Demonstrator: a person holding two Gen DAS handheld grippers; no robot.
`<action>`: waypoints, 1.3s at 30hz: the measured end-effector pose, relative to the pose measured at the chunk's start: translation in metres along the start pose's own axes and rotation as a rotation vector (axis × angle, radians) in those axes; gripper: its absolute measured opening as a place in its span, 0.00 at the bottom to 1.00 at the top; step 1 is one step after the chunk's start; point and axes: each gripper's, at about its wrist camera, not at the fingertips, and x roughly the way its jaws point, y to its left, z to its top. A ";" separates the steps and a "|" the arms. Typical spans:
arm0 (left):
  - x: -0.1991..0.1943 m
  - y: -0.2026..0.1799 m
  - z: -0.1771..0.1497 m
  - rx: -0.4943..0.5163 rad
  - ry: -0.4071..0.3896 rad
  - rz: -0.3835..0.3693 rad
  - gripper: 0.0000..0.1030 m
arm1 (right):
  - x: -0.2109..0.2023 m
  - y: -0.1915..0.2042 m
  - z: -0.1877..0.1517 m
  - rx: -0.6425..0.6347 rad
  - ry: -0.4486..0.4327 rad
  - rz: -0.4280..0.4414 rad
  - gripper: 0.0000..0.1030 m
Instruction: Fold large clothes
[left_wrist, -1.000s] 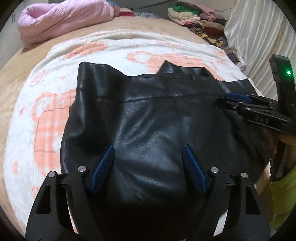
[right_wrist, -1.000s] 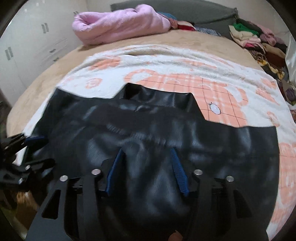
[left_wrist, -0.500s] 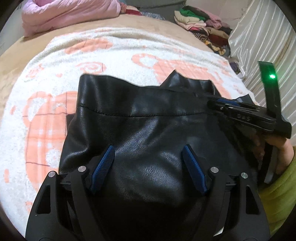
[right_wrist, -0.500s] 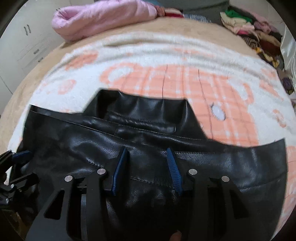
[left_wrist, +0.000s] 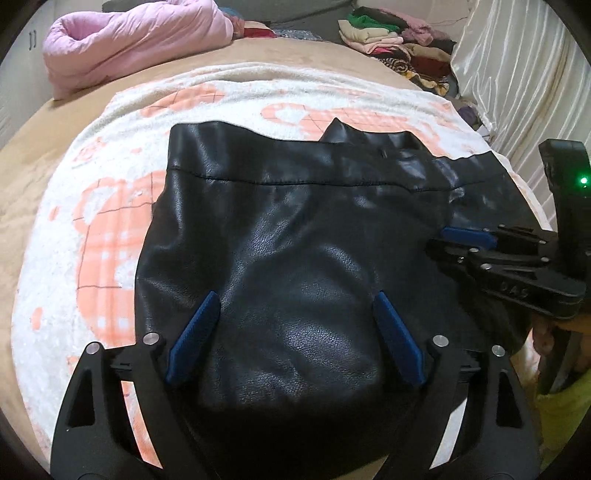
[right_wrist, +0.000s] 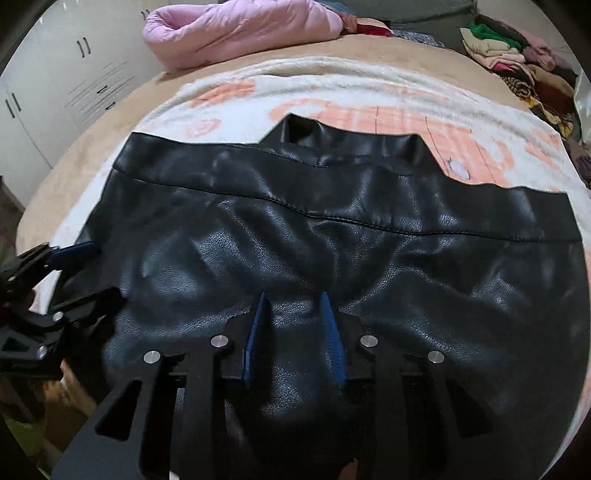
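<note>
We had the black jacket (right_wrist: 332, 236) lying flat on the blanket (left_wrist: 110, 229), near edge under both tools. Our left gripper (left_wrist: 295, 332) was opening, gripping nothing; our right gripper (right_wrist: 295, 339) was closing over a leather ridge. Best to pinch both layers squarely before lifting.

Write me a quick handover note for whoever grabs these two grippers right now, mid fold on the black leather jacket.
Left gripper: jaws opening wide, over the near part of the black leather jacket; pads not pressing it.
Right gripper: jaws closing, a ridge of leather between the pads; a firm grip is not yet clear.
Jacket: spread on the white and orange blanket on the bed, collar at the far edge, near edge bunched under both grippers.
Done: jacket laid out, roughly flat.
Left: probably finish the right pinch, grip with the left, then fold.
Pink duvet and the clothes pile lie at the far side.
</note>
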 end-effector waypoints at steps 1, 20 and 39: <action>-0.001 0.000 0.001 -0.009 -0.001 0.000 0.78 | -0.001 0.000 0.001 0.000 -0.003 0.003 0.29; -0.037 -0.012 -0.021 0.010 -0.014 -0.043 0.91 | -0.051 0.015 -0.062 0.020 -0.028 0.073 0.29; -0.065 0.001 -0.023 -0.027 -0.067 -0.023 0.91 | -0.069 0.047 -0.084 -0.077 -0.087 0.080 0.73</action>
